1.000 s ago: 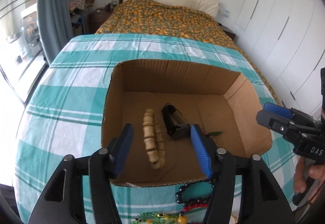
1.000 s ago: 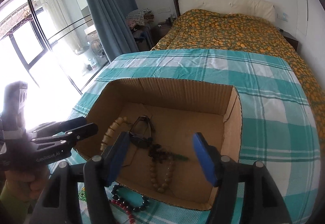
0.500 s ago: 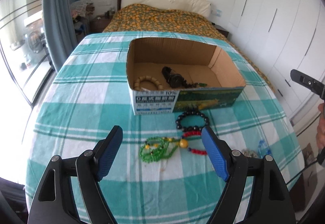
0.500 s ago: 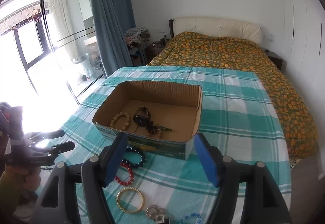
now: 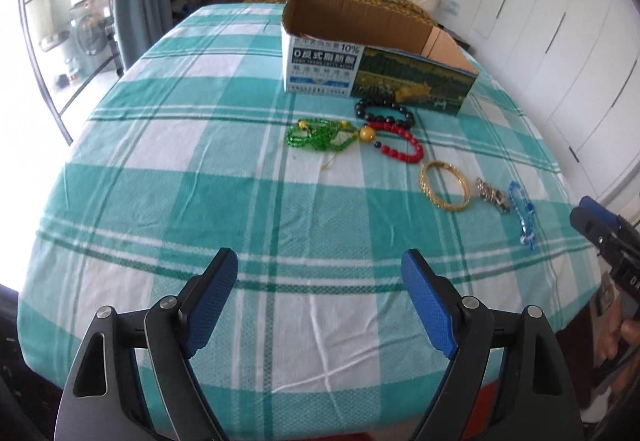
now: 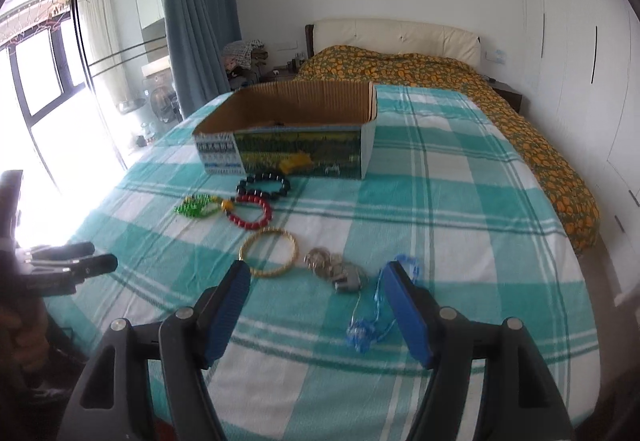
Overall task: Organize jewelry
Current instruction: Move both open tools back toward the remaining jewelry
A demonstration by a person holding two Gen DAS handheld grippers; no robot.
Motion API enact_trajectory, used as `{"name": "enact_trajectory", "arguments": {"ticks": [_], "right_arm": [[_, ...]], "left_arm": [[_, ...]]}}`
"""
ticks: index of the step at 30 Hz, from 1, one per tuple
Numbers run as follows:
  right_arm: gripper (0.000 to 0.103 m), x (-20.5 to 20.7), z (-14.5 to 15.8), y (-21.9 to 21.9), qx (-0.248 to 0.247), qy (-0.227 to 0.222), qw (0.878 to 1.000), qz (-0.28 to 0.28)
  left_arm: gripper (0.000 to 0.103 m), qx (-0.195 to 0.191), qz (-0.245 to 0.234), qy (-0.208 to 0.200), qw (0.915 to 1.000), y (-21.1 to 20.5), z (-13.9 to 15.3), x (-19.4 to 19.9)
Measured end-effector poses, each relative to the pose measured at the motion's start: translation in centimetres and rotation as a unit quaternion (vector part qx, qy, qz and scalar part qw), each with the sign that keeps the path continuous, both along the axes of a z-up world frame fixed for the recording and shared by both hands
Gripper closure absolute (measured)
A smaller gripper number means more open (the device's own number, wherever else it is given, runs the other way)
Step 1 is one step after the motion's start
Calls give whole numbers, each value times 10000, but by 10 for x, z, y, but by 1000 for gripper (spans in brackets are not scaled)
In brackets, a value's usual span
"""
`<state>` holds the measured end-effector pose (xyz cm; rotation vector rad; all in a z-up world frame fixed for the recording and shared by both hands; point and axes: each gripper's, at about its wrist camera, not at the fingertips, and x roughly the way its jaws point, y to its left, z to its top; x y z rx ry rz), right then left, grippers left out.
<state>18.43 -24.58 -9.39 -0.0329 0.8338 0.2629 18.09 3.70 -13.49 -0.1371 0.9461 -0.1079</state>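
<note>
— So where does the jewelry lie?
— On the desk (image 5: 192,201) under its teal-and-white checked cloth, in a loose line running out from the open cardboard box (image 5: 372,69). A black bead bracelet (image 5: 385,114) sits just in front of the box, with a red bead bracelet (image 5: 402,148) touching it and a tangle of green glass beads (image 5: 320,137) beside that. Nearer the desk's edge come a gold bangle (image 5: 443,188), a small silvery metal piece (image 5: 493,197) and a blue crystal bracelet (image 5: 522,214).

— And the two tools?
— Left gripper (image 5: 319,293) hangs over bare cloth, well apart from the beads; its blue-padded fingers (image 5: 212,295) have just been opening and stand wide with nothing between them. Right gripper (image 6: 318,307) also stands open and grips nothing; the silvery piece (image 6: 338,271) shows in the gap between its pads, and the blue bracelet (image 6: 370,317) lies just beside the right-hand pad, partly hidden by it.
</note>
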Motion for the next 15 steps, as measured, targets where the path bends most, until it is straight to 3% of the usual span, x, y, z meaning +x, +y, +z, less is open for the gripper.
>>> {"name": "enact_trajectory", "arguments": {"ticks": [6, 15], "right_arm": [[32, -24, -13, 9, -135, 97, 9995, 278], [32, -20, -24, 24, -35, 244, 9983, 519]], "left_arm": [[18, -48, -18, 15, 10000, -4, -7, -7], [18, -27, 126, 33, 9999, 3, -10, 0]]}}
